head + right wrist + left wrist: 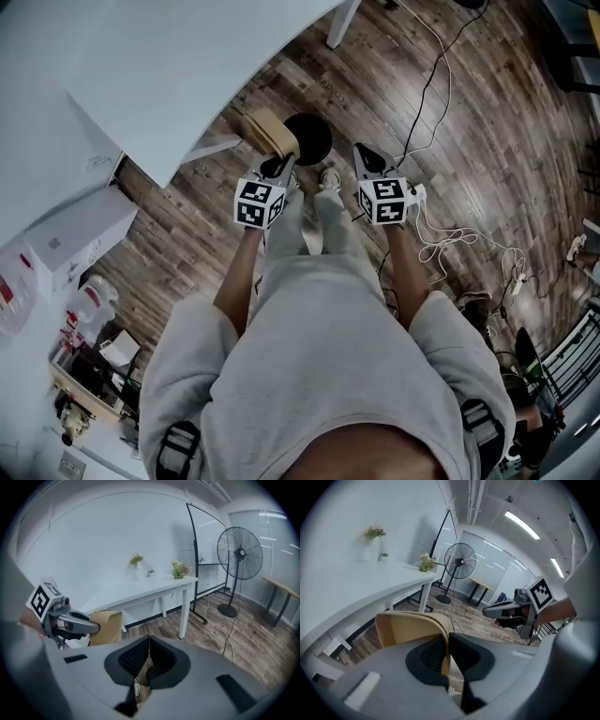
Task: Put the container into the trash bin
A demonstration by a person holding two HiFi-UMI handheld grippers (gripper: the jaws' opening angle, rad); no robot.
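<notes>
Here the left claw [448, 644] pinches the tan container's [407, 627] wall.

Right hand-held gripper [149, 641] jaws together, empty; left hand-held gripper [95, 629] grips tan container [108, 624].

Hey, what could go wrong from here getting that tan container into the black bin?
The left gripper pinches only one thin wall of the container, so it could twist or slip out. In the head view the container overlaps only the trash bin's left rim; released now, it might miss. The cables by the feet could trip the person.
</notes>
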